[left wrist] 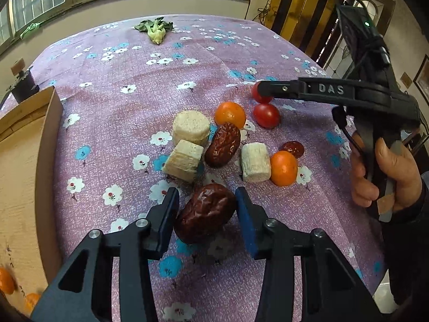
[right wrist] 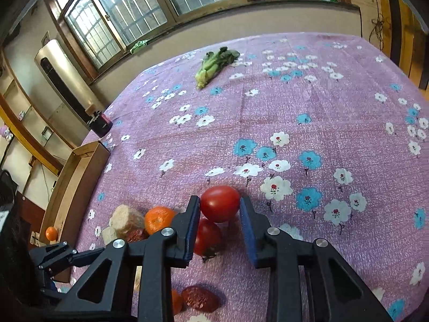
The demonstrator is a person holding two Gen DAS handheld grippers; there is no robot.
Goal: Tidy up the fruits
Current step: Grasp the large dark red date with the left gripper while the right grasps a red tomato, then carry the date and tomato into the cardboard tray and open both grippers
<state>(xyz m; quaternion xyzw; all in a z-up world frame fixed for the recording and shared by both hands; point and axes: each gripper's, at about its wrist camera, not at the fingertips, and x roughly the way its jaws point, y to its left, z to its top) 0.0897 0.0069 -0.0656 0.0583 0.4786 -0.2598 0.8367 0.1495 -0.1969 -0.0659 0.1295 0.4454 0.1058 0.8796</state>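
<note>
Beginning at the cardboard box (left wrist: 51,134) on the flowered cloth: cut off by the picture's edge, and showing only slivers of two mandarins (left wrist: 6,281) inside.

Pinching a wrinkled red date (left wrist: 206,214) with the left gripper (left wrist: 207,191), right of the box and nearest the camera. Keeping the jaws only narrowly apart, with both blue pads pressing on the date's sides.

Passing, further right of the box, three pale cut chunks (left wrist: 191,128) that are hard to identify, a second date (left wrist: 222,145) and two loose mandarins (left wrist: 230,114). Half hiding a third date (left wrist: 293,149) behind the right-hand mandarin.

Reaching, farthest right of the box, the right gripper (right wrist: 219,200). Clamping a cherry tomato (right wrist: 219,206) between pads set close together, with each pad touching a side. Covering part of a second tomato (right wrist: 206,237) just below with the left finger.

Wrapping a hand (left wrist: 386,177) around the right gripper's handle, with the sleeve running out of the picture.
</note>
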